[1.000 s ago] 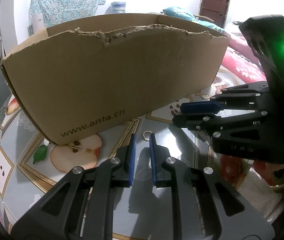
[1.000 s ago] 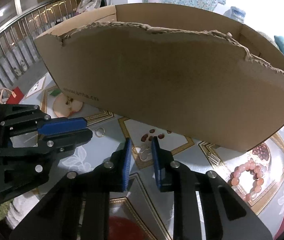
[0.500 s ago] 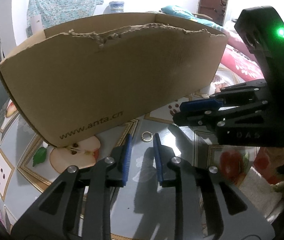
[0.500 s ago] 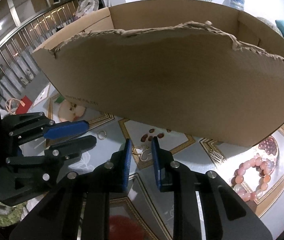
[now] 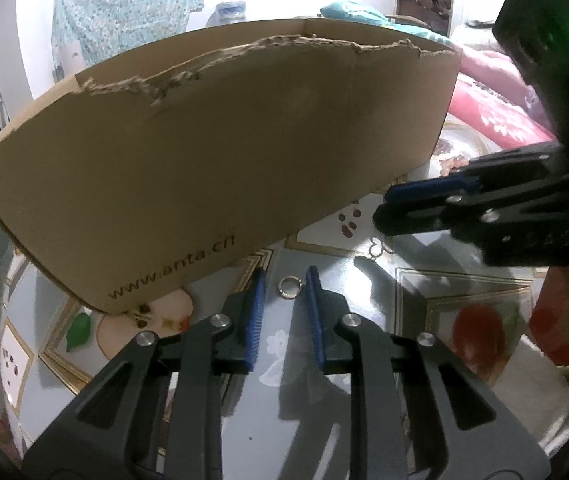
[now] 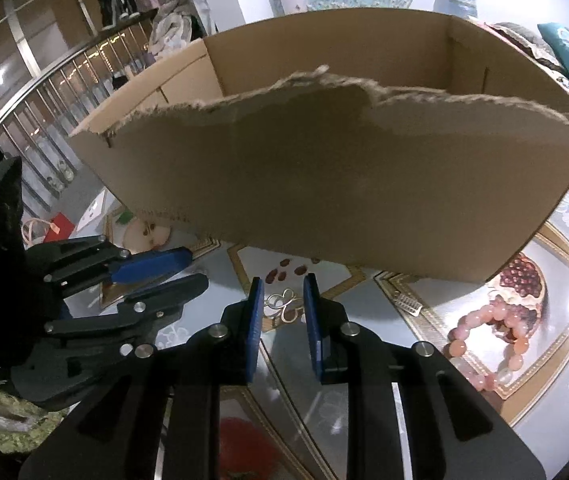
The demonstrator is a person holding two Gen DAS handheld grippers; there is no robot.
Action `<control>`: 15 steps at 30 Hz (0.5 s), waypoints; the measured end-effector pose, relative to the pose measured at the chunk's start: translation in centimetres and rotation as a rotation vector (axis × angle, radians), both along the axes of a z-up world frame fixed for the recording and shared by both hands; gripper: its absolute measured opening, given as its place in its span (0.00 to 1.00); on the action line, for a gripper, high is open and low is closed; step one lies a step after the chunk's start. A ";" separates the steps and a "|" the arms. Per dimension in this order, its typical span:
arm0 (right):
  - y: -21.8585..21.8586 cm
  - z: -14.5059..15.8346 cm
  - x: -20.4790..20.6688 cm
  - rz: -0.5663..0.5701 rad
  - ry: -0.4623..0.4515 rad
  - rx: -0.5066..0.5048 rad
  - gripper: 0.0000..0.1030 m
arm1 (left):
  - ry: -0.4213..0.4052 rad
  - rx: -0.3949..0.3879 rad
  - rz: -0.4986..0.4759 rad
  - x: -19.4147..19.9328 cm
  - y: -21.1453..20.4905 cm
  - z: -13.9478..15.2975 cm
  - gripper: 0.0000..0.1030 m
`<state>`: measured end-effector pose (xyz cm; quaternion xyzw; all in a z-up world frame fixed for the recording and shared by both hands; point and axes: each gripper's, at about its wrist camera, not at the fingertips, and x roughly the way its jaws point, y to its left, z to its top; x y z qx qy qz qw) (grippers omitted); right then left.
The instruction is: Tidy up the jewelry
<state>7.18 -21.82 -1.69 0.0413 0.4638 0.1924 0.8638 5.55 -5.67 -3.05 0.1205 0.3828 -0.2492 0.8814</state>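
Nearest in the left wrist view, the left gripper (image 5: 284, 276) is seen pointing down at the table (image 5: 364, 360), its blue pads (image 5: 254, 316) set narrowly apart; its jaws have just been closing a little, and nothing is pressed between them. A small metal ring (image 5: 290, 287) is found lying flat on the glossy, fruit-printed table surface just beyond the fingertips, in line with the gap but not gripped. In the right wrist view, the right gripper (image 6: 283, 280) is likewise held with a narrow gap and nothing clamped; a silver looped ornament (image 6: 282, 303) is seen on the table just beyond and between its tips, untouched by the pads as far as can be told. The two grippers are placed near each other, each appearing side-on in the other's view. Further right on the table, a small comb-like metal piece (image 6: 407, 303) is noted, and beyond it a pink beaded bracelet (image 6: 484, 344) lying well apart from both grippers. Behind all these items, a cardboard box (image 6: 344, 184) with a torn upper edge is set on the table, open at the top; its floor is hidden by the near wall. Printed lettering is visible low on its near wall. Past the box, hanging cloth and a railing are recorded.
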 end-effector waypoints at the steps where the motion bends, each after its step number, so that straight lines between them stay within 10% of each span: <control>1: -0.2 0.1 -0.1 -0.003 -0.002 0.005 0.20 | -0.001 0.004 -0.002 0.0 -0.2 0.0 0.11; 15: -1.9 2.1 -2.0 -0.041 -0.049 0.042 0.20 | 0.002 -0.006 0.018 -0.3 0.0 0.4 0.00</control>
